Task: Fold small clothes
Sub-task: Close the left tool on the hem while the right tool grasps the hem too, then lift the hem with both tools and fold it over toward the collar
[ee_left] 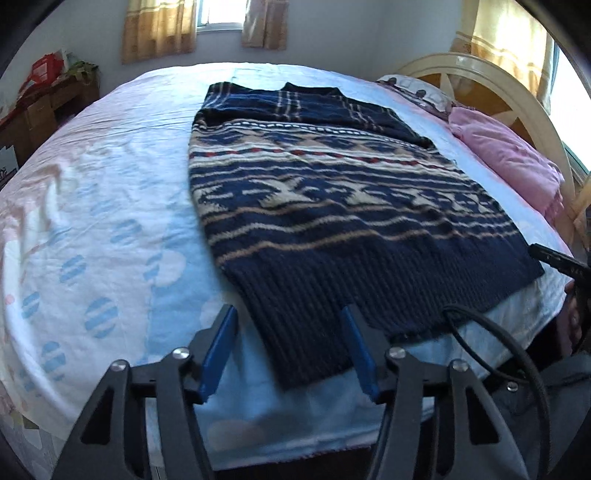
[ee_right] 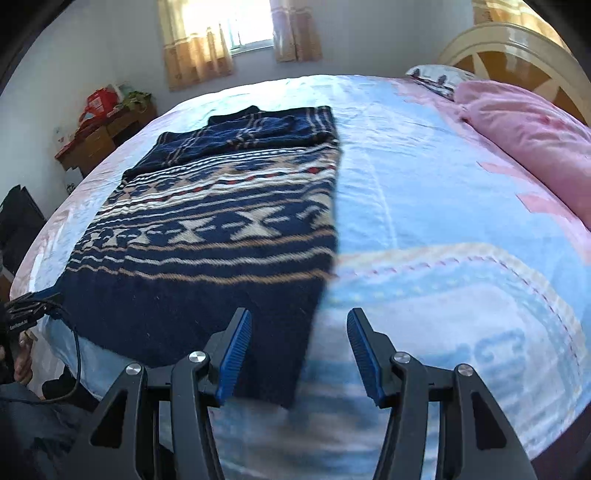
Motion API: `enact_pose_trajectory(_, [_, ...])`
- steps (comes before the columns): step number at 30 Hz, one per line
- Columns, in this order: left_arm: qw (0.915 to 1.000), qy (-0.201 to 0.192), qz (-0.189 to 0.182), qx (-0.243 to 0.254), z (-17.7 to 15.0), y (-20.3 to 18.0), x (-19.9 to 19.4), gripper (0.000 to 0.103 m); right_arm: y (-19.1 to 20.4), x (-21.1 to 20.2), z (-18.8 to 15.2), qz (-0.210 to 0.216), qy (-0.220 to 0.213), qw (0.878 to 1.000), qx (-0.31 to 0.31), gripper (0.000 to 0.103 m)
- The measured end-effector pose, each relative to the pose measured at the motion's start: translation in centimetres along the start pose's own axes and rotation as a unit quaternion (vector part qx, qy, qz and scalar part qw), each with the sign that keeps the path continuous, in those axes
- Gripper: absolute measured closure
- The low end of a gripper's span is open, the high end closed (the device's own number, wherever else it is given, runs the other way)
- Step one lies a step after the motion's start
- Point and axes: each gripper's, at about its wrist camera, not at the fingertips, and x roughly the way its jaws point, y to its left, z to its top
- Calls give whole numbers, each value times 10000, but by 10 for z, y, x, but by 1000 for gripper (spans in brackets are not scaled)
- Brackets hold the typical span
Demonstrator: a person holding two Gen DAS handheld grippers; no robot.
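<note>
Navy patterned sweater (ee_left: 325,206) lies flat on the bed (ee_left: 110,206), ribbed hem twd the near edge, top part folded over. Left claw (ee_left: 290,314) open, hem's near-left corner btwn its blue pads, not pinched. Right claw (ee_right: 299,317) open over hem's right corner, holding nothing.

Walls: plain pale grey-white walls (ee_right: 110,44).
Window: bright daylight window (ee_right: 251,26) flanked by tan striped curtains (ee_right: 195,55).
Bed: pale blue and pink patterned sheet (ee_right: 443,221), cream arched wooden headboard (ee_right: 517,48), pink quilt (ee_right: 524,136).
Corner: brown wooden cabinet (ee_right: 99,140) with red clutter.
</note>
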Motion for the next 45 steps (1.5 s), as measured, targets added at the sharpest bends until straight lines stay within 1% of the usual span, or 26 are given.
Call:
enact_pose_trajectory(1, [10000, -21, 10, 20, 0, 0, 0, 44, -4, -1, -3, 7, 11, 10000, 65, 48])
enact_pose_trajectory(5, [9999, -104, 23, 132, -3, -6, -1, 58, -6, -3, -7, 80, 11, 9999, 141, 48])
enact_pose_trajectory(6, [9997, -130, 42, 181, -3, -7, -2, 62, -4, -3, -7, 127, 6, 9998, 134, 48])
enact_pose_trajectory(7, [9997, -138, 35, 204, -4, -8, -2, 63, -2, -2, -8, 234, 18, 9996, 142, 48])
enact_pose_trajectory(9, [9996, -140, 62, 233, -4, -9, -2, 64, 3, 0, -9, 398, 49, 9991, 137, 48])
enact_pose_trajectory(10, [9997, -135, 50, 203, -4, -9, -1, 63, 6, 1, -10, 412, 52, 9991, 95, 50])
enact_pose_trajectory(11, [9998, -143, 36, 154, -4, -7, 0, 61, 8, 1, -11, 437, 56, 9990, 68, 58])
enact_pose_trajectory(12, [9998, -152, 18, 98, -4, -6, 0, 60, 10, 2, -12, 489, 57, 9988, 56, 68])
enact_pose_trajectory(14, [9999, -140, -83, -29, -4, -2, 1, 60, 10, 4, -13, 594, 66, 9982, 102, 73])
enact_pose_trajectory(18, [9997, -83, -200, -79, -4, 1, -1, 56, 0, 4, -13, 908, 77, 9950, 402, 76])
enact_pose_trajectory(20, [9994, -55, -318, -154, -5, 3, -2, 56, -6, 5, -13, 1103, 84, 9921, 584, 76])
enact_pose_trajectory(22, [9992, -97, -368, -125, -6, 3, -2, 56, -9, 6, -14, 1279, 59, 9892, 709, 76])
enact_pose_trajectory(23, [9991, -153, -373, -95, -8, 3, -3, 61, -9, 6, -14, 1345, 50, 9882, 734, 79])
enact_pose_trajectory(24, [9990, -241, -370, -72, -9, 3, -4, 82, -8, 7, -15, 1380, 27, 9877, 732, 93])
enact_pose_trajectory(25, [9987, -344, -374, -50, -9, 4, -6, 94, -8, 7, -15, 1400, -4, 9875, 729, 93])
enact_pose_trajectory(27, [9979, -466, -422, -184, -6, 10, -10, 94, -8, 3, -15, 1419, -118, 9870, 746, 94])
enact_pose_trajectory(29, [9950, -758, -520, -401, -2, 18, -20, 94, -10, -6, -11, 1490, -343, 9852, 772, 95])
enact_pose_trajectory(32, [9918, -1105, -486, -414, 7, 20, -36, 94, -10, -18, 1, 1588, -644, 9819, 805, 95])
enact_pose_trajectory(35, [9912, -1144, -515, -424, 14, 21, -38, 94, -5, -23, 16, 1569, -802, 9815, 742, 95])
enact_pose_trajectory(38, [9898, -1118, -652, -594, 22, 29, -37, 94, -1, -23, 35, 1663, -912, 9787, 780, 95])
enact_pose_trajectory(40, [9865, -1132, -865, -809, 28, 38, -39, 94, -3, -24, 44, 1742, -963, 9761, 869, 95])
enact_pose_trajectory(42, [9837, -1182, -977, -938, 35, 45, -41, 94, -4, -26, 54, 1874, -1012, 9722, 972, 95])
enact_pose_trajectory(45, [9798, -1314, -1126, -1002, 51, 46, -46, 94, -5, -32, 66, 1935, -1106, 9697, 1000, 95])
